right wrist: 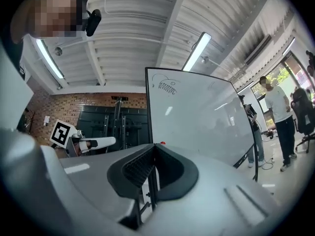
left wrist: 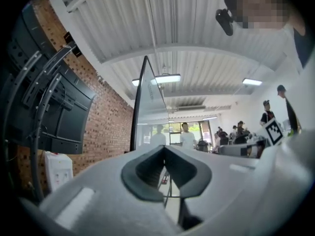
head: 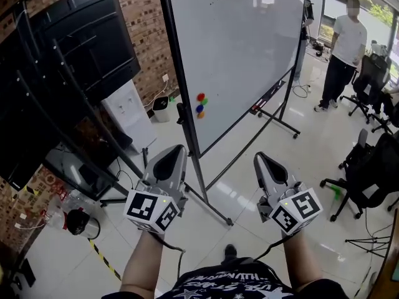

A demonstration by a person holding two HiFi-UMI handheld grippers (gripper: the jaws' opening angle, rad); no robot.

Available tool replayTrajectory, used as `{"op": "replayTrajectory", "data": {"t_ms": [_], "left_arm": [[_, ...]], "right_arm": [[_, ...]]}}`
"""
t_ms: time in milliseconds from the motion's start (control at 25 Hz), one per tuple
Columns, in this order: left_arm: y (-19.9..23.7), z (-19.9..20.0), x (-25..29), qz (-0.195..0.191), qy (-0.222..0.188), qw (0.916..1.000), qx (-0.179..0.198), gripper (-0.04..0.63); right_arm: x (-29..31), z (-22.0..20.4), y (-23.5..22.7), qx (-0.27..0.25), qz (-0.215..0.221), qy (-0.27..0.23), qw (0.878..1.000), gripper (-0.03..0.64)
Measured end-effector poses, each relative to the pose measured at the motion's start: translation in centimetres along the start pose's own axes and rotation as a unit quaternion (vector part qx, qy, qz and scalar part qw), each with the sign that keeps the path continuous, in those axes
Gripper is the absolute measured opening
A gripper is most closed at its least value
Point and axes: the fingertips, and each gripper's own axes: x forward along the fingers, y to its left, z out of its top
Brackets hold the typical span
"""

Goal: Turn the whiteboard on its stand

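A glossy pale floor (head: pixel 312 167) runs out from a brick wall (head: pixel 146 17). One whiteboard (head: pixel 243 48) stands on its metal stand (head: pixel 212 189) toward the floor's brick-wall edge, its near upright side just ahead of both grippers. The left gripper (head: pixel 174 151) and right gripper (head: pixel 261 157) each have jaws pressed together on nothing. The board looks large, stiff and slick-faced. Its dark frame (head: pixel 179 73) seems the surest place to grip or push. Four magnets (head: pixel 201 105) cling to it.
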Motion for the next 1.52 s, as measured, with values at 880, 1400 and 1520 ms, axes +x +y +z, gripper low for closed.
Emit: {"op": "replayTrajectory", "data": {"t_ms": [880, 1400, 1520], "left_arm": [[5.9, -1.5, 7.7, -0.017, 0.021, 0.9980, 0.057, 0.123], [8.3, -7.9, 11.2, -0.082, 0.098, 0.9915, 0.024, 0.380], [8.5, -8.5, 12.1, -0.090, 0.106, 0.9900, 0.025, 0.380]], "right_arm": [[6.3, -3.0, -4.9, 0.026, 0.006, 0.022, 0.999, 0.008], [7.5, -4.4, -5.3, 0.034, -0.045, 0.035, 0.998, 0.008], [7.8, -4.6, -5.3, 0.035, -0.052, 0.038, 0.997, 0.008]]}}
